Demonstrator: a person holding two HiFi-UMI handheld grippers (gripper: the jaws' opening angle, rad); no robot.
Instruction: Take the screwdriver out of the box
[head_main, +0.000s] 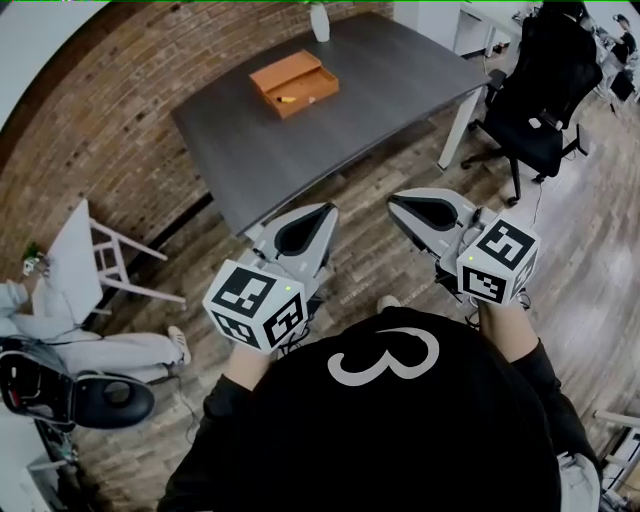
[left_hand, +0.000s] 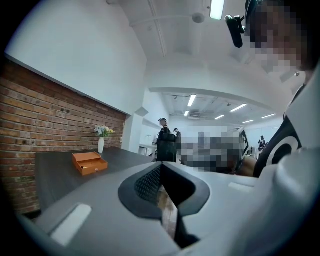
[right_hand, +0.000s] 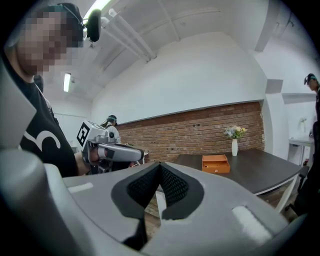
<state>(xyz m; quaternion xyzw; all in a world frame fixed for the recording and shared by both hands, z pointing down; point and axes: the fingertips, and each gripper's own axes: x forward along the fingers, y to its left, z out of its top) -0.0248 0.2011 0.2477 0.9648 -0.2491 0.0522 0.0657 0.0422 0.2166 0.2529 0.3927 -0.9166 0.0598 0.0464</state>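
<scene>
While the orange box lies well apart from the person on the dark bench, the chief risk is one of approach. The left tongs and the right tongs are both closed, tips meeting with nothing between them. Arriving at the box in that state would likely push it along the bench or knock its open tray rather than admit the tool. What appears to be the screwdriver, a yellowish object too small to confirm, rests in that tray on the box's near side. A hasty bite there could catch the tray wall instead. A white vase stands behind the box, and an overreach could topple it. Pose: both tongs sit side by side before the person's chest. They are near level with a slight downward tilt, aimed toward the box, and stop short of the bench's near edge.
</scene>
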